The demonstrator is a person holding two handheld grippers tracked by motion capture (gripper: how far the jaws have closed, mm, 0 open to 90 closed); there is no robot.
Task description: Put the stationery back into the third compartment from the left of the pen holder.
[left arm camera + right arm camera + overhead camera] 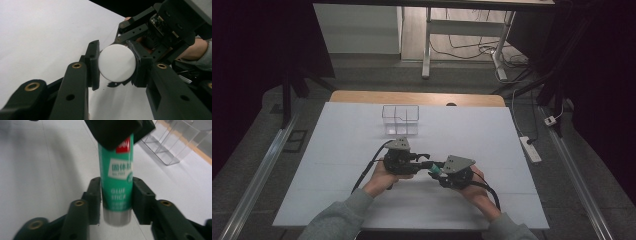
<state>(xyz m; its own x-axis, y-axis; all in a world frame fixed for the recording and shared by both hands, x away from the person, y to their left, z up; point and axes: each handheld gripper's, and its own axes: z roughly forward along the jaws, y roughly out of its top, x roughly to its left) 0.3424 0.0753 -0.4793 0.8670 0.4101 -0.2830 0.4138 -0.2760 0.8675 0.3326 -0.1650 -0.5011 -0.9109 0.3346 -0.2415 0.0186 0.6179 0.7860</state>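
High view: white worktop (337, 165); two hand-held grippers meeting near its middle, toward the person's edge.

Item 1, glue stick (117, 182): green tube, label reading "GLUE STICK", held off the worktop between the two grippers. In the high view it shows as a small green patch (434, 171).

Item 2, right gripper (117, 200): jaws pressed against both sides of the tube's lower body, near its grey end.

Item 3, left gripper (117, 66): jaws pinching a round white cap (117, 63), seen end-on; in the right gripper view its dark jaws cover the tube's far end. Left gripper in the high view (424, 157), right gripper beside it (435, 170).

Item 4, clear divided box (400, 120): stands apart, farther up the worktop, compartments apparently vacant.

Progress, as judged: both ends of the glue stick are secured, which suits pulling or twisting the cap off. Separation not yet evident; cap and tube appear in line. Left to do: part the cap from the body, then possibly set pieces in the box.

Unclear: the seam between cap and tube is hidden behind the left gripper's jaws, so whether any gap has opened cannot be told. The high view is dim and its details small. The box's far side is cut off in the right gripper view.
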